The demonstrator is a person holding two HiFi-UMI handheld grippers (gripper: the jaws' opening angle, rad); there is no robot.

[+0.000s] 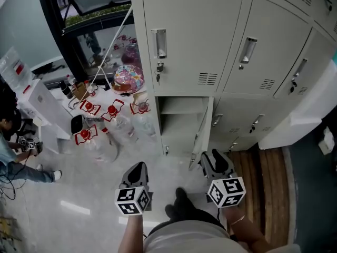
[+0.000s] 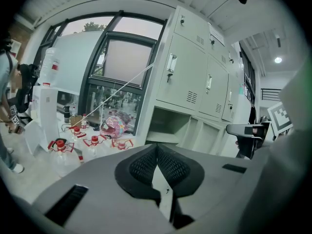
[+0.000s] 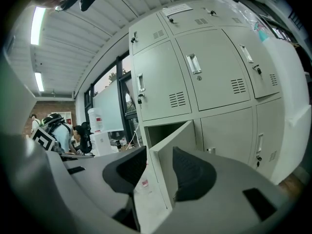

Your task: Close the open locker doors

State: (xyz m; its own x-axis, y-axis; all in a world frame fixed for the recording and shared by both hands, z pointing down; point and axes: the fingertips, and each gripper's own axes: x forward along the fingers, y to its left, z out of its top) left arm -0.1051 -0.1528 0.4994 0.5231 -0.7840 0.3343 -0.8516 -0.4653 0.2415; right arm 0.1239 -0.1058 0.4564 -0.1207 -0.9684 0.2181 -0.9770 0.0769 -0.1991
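The grey locker bank (image 1: 200, 41) has one open compartment (image 1: 180, 121) in its lower row, with its door (image 1: 202, 135) swung out toward me. My right gripper (image 1: 213, 161) hovers just in front of that door, open. In the right gripper view the door's free edge (image 3: 168, 155) shows in the gap between the jaws of this gripper (image 3: 158, 168); contact cannot be told. My left gripper (image 1: 138, 170) hangs lower left of the opening, shut on nothing. In its own view the left gripper (image 2: 157, 149) points at the open compartment (image 2: 168, 123).
Several water jugs with red caps (image 1: 112, 111) and a pink helmet (image 1: 128, 78) lie on the floor left of the lockers. A white dispenser (image 1: 38, 100) and a person (image 1: 11, 144) are at far left. Wooden slats (image 1: 268, 178) cover the floor at right.
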